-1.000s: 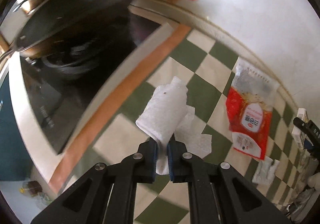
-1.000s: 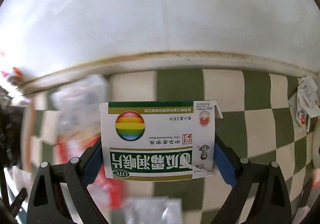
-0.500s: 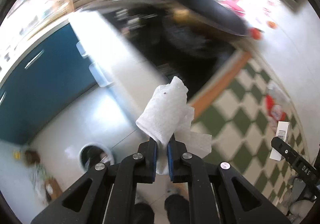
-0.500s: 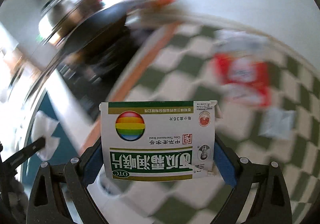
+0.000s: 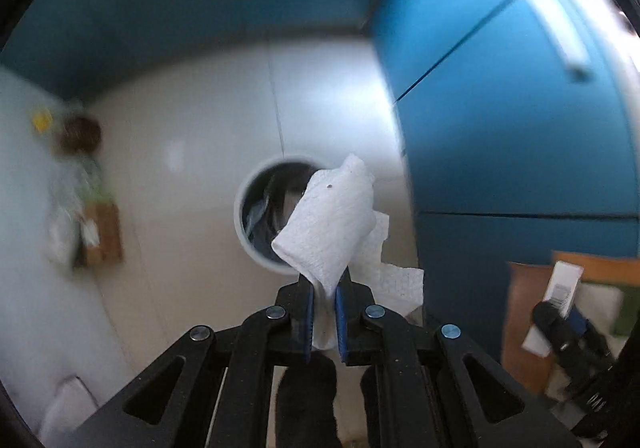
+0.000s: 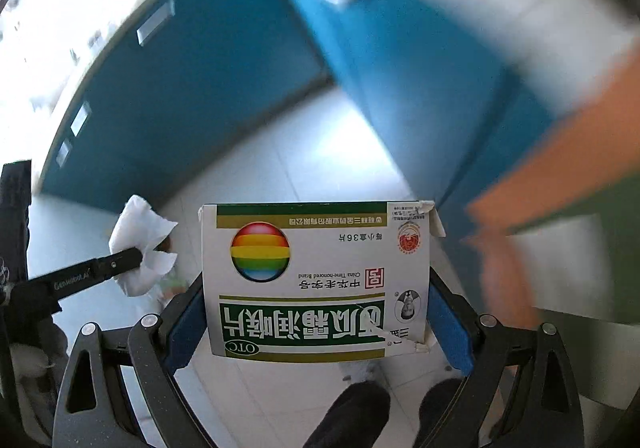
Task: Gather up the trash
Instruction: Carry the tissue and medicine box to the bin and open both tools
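Below my left gripper (image 5: 323, 308), a round bin (image 5: 256, 208) stands on the pale floor (image 5: 180, 248) beside blue cabinets (image 5: 520, 128); my jaws are pinched nearly closed on a crumpled paper towel (image 5: 328, 220); right wrist view: my right gripper (image 6: 316, 312) clamps a medicine box (image 6: 316, 280) across its width, blue pads (image 6: 448, 324) pressing both sides; box over floor.

The crumpled paper towel (image 5: 328, 224) hides the right side of the round bin (image 5: 256, 216) (contents too dark to tell). Items by the far left wall (image 5: 80, 204) are blurred.
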`<state>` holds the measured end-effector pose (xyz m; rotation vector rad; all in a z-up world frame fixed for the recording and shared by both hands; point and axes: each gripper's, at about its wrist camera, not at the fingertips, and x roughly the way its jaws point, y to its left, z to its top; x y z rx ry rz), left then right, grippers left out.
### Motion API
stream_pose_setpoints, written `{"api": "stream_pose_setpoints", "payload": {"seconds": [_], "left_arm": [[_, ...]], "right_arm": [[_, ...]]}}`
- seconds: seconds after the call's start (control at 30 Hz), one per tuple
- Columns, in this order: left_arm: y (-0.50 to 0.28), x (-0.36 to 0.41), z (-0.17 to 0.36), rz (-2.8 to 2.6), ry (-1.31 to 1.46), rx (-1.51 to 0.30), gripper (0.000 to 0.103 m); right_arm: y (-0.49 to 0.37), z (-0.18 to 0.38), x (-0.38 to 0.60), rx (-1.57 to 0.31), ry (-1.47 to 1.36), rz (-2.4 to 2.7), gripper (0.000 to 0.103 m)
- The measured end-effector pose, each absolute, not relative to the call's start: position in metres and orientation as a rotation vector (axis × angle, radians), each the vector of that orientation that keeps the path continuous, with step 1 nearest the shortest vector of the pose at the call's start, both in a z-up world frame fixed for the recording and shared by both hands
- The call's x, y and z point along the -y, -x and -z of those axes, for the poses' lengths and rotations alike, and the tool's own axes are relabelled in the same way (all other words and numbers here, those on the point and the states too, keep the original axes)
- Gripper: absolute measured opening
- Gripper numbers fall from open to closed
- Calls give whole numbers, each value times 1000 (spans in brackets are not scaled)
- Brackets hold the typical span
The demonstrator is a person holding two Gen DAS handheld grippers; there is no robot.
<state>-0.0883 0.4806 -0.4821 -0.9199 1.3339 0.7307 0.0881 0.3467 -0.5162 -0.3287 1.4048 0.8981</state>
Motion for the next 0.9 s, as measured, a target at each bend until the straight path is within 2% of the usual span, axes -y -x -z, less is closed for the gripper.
{"api": "stream_pose_setpoints", "payload": {"seconds": [0.17,0.3,0.47,0.67,0.73,0.77,0.8,0.83,0.87,0.9], "left_arm": [[106,-509,632,-715,1028,-1415,6],[113,-517,704,-692,1066,-1459,6],[124,-520,748,-667,1086,-1507,7],[127,-530,747,-655,1093,-1516,11],[127,-532,741,-659,1089,-1508,16],[128,-534,738,-667,1085,-1505,24],[130,-535,737,-680,1079,-1504,40],[131,-536,734,-688,1079,-1494,48],[133,-538,731,-695,1079,-1481,64],[134,-539,726,-705,1072,-1473,73]], "right_arm": [[-56,666,-398,-1484,459,-923,97],[-37,751,-427,-1517,547,-940,97],[-16,813,-449,-1538,632,-953,97],[0,833,-453,-1565,694,-981,98],[3,837,-456,-1593,707,-994,98],[4,839,-456,-1611,714,-998,98],[3,837,-458,-1611,722,-995,100],[3,833,-456,-1605,733,-994,103],[3,831,-456,-1601,736,-997,103],[3,829,-455,-1598,739,-996,103]]}}
